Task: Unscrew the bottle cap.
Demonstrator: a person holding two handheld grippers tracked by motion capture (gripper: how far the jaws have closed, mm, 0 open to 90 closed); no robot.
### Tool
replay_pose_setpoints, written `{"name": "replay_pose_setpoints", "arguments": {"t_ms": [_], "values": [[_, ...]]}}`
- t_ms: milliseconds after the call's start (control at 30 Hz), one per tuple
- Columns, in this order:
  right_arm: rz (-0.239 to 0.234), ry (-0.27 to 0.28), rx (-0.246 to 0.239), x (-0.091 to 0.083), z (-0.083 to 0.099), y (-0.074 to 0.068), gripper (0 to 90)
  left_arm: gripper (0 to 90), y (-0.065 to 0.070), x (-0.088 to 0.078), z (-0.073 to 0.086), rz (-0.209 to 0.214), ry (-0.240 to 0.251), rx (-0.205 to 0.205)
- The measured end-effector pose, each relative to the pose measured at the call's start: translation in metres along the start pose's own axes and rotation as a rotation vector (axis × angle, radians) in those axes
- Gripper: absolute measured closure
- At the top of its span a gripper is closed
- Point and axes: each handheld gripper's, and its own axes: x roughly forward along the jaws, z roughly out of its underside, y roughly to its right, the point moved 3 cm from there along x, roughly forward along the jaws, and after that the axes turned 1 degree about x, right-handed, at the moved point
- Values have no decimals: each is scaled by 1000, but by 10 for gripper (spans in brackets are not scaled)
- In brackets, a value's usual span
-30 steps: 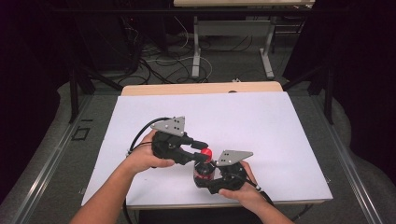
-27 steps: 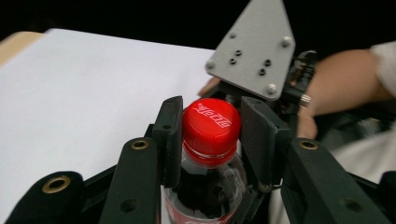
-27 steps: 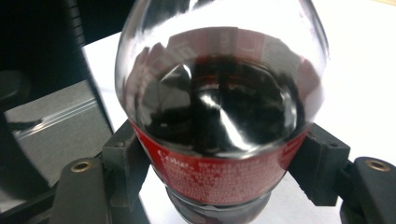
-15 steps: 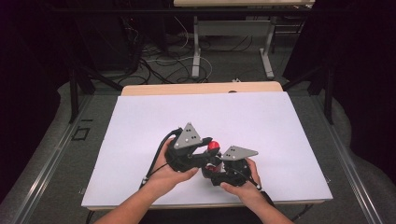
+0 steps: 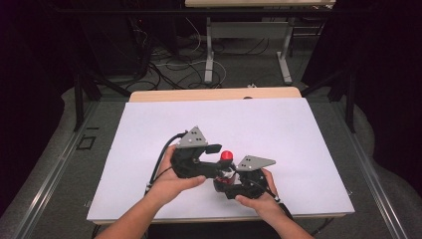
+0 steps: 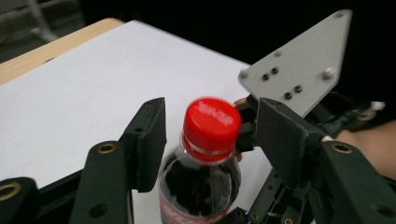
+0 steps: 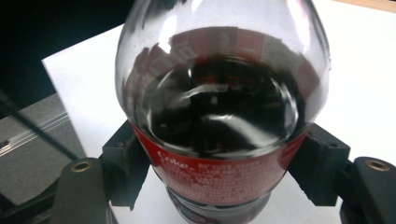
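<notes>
Now red cap (image 6: 211,122) between parted left fingers (image 6: 150,140), untouched.

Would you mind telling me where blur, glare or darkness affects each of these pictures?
High view: dark surroundings, white table evenly bright. Left gripper view: the red cap is slightly soft, its lettering smeared. Right gripper view: the cola bottle sits very close, its clear shoulder carrying bright reflections and distorted shapes.

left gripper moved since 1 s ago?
Yes. In the high view the left gripper has shifted right along the white table, toward the bottle's red cap. Its jaws have just been opening, with the cap between them, pads apart from it.
</notes>
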Motion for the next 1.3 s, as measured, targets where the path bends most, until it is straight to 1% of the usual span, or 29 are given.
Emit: {"name": "replay_pose_setpoints", "arguments": {"t_ms": [33,67,133,167,233,267,300,367,400,433,467,533,567,633,667,767,800,833,867,933,967,1033,1067,1100,1133,1167,1233,1267,1300], "values": [[-17,0,-1,0,0,-1,289,434,-4,-4,-1,41,-6,6],[-30,1,-11,0,0,-2,289,436,-6,-7,-2,86,-3,26],[-52,-2,-33,1,0,-6,289,438,-11,-13,-4,149,-13,69],[-79,-16,-59,2,0,-9,289,442,-13,-15,-4,190,-19,85],[-88,-4,-63,3,0,-11,289,442,-16,-17,-3,256,-24,108],[-100,-6,-73,3,0,-13,289,445,-17,-17,-2,287,-26,109],[-108,-6,-86,3,0,-15,289,454,-18,-17,0,308,-33,117],[-129,-10,-97,3,0,-18,290,463,-20,-16,2,341,-49,136],[-143,-23,-107,2,0,-19,289,471,-20,-15,3,355,-64,143],[-147,-14,-114,3,0,-21,289,480,-20,-14,4,358,-70,149],[-155,-28,-118,3,0,-22,289,496,-21,-14,5,363,-83,166],[-161,-19,-121,4,0,-24,289,528,-20,-13,7,397,-94,166],[-165,-24,-123,4,1,-24,289,549,-20,-12,8,402,-100,171],[-173,-35,-127,4,1,-25,289,592,-19,-11,9,396,-106,169],[-172,-37,-133,4,1,-24,289,597,-19,-11,9,390,-103,171],[-168,-25,-131,5,1,-23,289,605,-18,-11,8,361,-94,172],[-162,-20,-118,5,1,-23,289,606,-18,-11,9,348,-89,172],[-161,-30,-112,4,1,-22,289,607,-17,-11,9,331,-84,169],[-152,-19,-111,4,1,-22,289,608,-15,-10,8,309,-84,177],[-139,-34,-109,4,1,-19,289,608,-12,-8,8,254,-82,170],[-127,-18,-97,4,1,-18,290,609,-8,-7,7,222,-70,157],[-111,-11,-79,4,0,-16,289,609,-2,-3,6,148,-58,140],[-102,-18,-79,3,0,-14,289,610,2,-2,5,107,-50,126],[-90,-4,-68,3,0,-13,290,610,6,0,5,61,-48,112],[-81,-18,-66,2,0,-11,289,610,10,2,5,10,-41,93],[-69,-8,-56,2,0,-10,289,611,14,3,5,-35,-37,90],[-51,-18,-51,1,0,-8,290,611,22,7,5,-119,-25,57],[-44,-26,-48,1,0,-8,289,612,25,8,6,-166,-10,26],[-32,-9,-40,2,0,-7,290,612,27,9,6,-201,-9,10]]}}
